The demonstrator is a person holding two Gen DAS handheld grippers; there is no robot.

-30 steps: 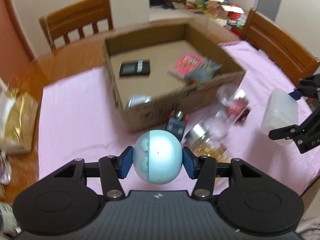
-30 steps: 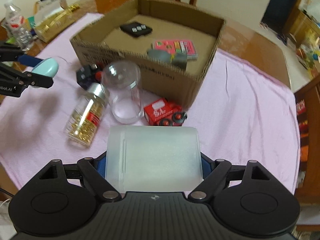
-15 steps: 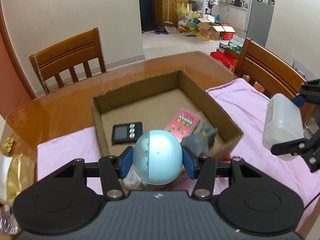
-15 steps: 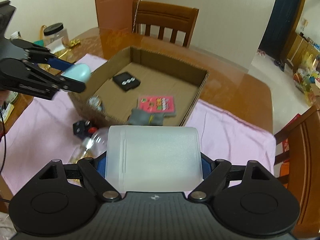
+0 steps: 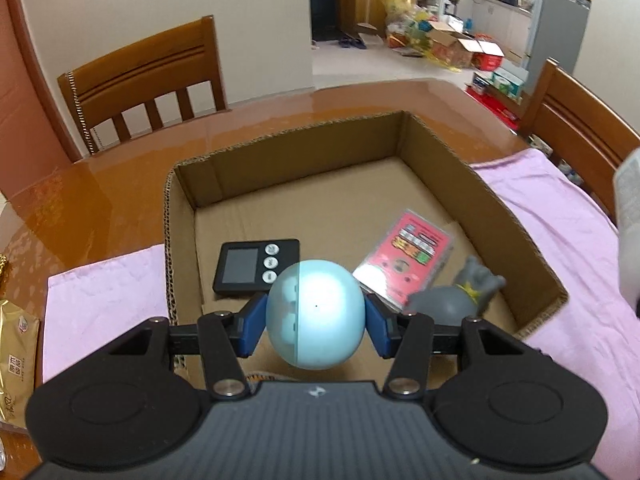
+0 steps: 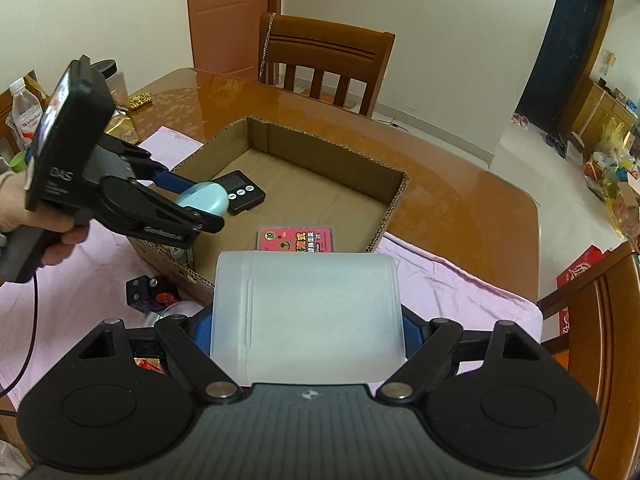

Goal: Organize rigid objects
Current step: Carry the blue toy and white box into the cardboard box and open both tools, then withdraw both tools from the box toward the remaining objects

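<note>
My left gripper point(image 5: 316, 314) is shut on a light blue egg-shaped capsule point(image 5: 316, 312) and holds it above the near left part of the open cardboard box point(image 5: 516, 216); both show in the right wrist view point(image 6: 202, 199). The box holds a black timer point(image 5: 256, 266), a pink card case point(image 5: 412, 256) and a grey figurine point(image 5: 460, 296). My right gripper point(image 6: 306, 320) is shut on a frosted white plastic container point(image 6: 306, 312), held above the pink cloth in front of the box point(image 6: 392, 208).
A pink cloth point(image 5: 104, 288) covers the wooden table point(image 6: 460, 184). A black toy point(image 6: 144, 290) lies beside the box's near wall. Wooden chairs point(image 5: 144, 80) stand behind and to the right. Gold packets point(image 5: 16, 360) and bottles point(image 6: 24, 112) sit at the left edge.
My left gripper has carried the blue capsule from above the cloth forward over the box. My right gripper has lifted the white container higher, towards the box.
</note>
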